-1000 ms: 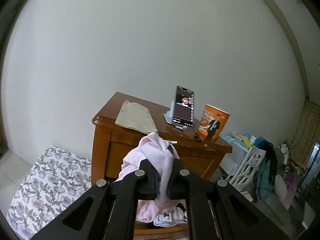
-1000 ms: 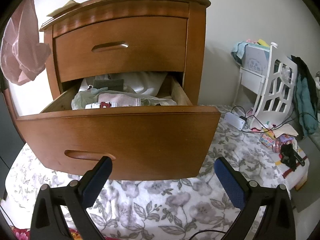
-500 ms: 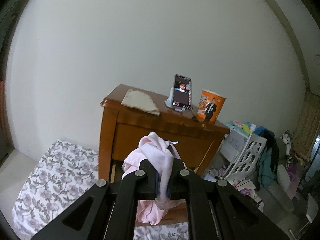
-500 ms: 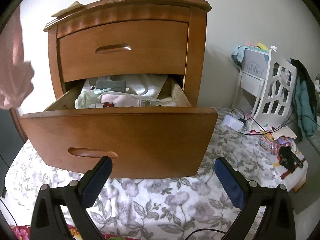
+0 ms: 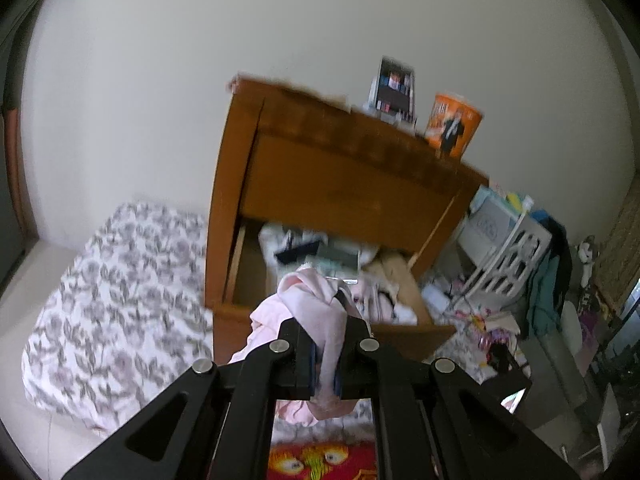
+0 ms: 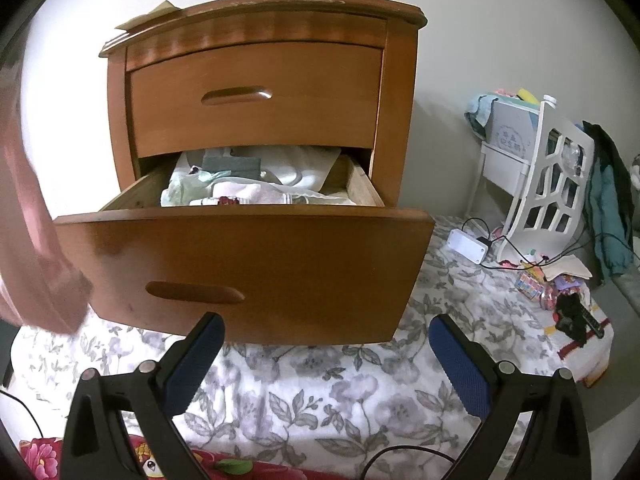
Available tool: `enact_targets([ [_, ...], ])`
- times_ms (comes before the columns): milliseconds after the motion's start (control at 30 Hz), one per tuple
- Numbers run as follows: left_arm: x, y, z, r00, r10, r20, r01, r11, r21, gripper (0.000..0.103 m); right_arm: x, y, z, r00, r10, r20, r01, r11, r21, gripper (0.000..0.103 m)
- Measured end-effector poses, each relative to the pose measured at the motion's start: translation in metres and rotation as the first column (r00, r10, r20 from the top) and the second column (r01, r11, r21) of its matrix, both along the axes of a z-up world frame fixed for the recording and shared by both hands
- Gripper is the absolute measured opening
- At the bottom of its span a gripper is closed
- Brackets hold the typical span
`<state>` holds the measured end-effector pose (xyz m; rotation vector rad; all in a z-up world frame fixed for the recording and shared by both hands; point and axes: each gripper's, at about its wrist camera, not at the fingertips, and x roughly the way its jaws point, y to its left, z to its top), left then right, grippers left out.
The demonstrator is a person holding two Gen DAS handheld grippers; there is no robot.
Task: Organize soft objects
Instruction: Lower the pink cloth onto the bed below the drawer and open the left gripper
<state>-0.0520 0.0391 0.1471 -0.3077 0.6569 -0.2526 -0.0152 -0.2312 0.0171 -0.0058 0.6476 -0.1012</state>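
Observation:
My left gripper is shut on a pale pink garment, which bunches over the fingers and hangs below them. It hovers in front of and above the open lower drawer of a wooden nightstand. In the right wrist view the same pink garment hangs blurred at the left edge. The drawer is pulled out and holds several folded clothes. My right gripper is open, low in front of the drawer's face, with nothing between its fingers.
A phone on a stand and an orange cup sit on the nightstand top. A floral bedsheet covers the surface under the drawer. A white rack, cables, a white box and small clutter lie to the right.
The left gripper has dropped with the pink garment, so the open drawer's inside now shows in its view. In the right wrist view the garment has sunk down the left edge. The right gripper has stayed put.

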Motion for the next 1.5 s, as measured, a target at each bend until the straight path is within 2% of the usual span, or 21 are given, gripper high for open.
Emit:
enact_targets([
  [233,0.011,-0.023,-0.034,0.992,-0.041,-0.121,0.045,0.999,0.028,0.006,0.000,-0.001,0.000,1.000,-0.002,-0.003,0.002,1.000,0.006,0.103],
  [633,0.048,-0.070,-0.100,0.950,-0.095,-0.297,0.130,0.987,0.099,0.006,0.002,-0.006,-0.003,1.000,-0.005,-0.017,0.005,1.000,0.030,0.103],
  [933,0.071,-0.095,-0.144,0.921,-0.119,-0.371,0.179,0.975,0.131,0.006,0.004,-0.010,-0.005,1.000,-0.004,-0.029,0.006,0.999,0.047,0.103],
  [1033,0.074,-0.094,-0.165,0.903,-0.096,-0.418,0.179,0.970,0.163,0.006,0.005,-0.013,-0.006,0.999,-0.008,-0.035,0.011,0.998,0.061,0.103],
  [1233,0.077,-0.078,-0.217,0.838,-0.020,-0.545,0.151,0.969,0.197,0.006,0.008,-0.017,-0.009,0.998,-0.016,-0.055,0.021,0.997,0.080,0.103],
  [1500,0.078,-0.071,-0.255,0.776,0.006,-0.631,0.148,0.970,0.192,0.006,0.010,-0.017,-0.012,0.997,-0.014,-0.071,0.020,0.996,0.082,0.103],
])
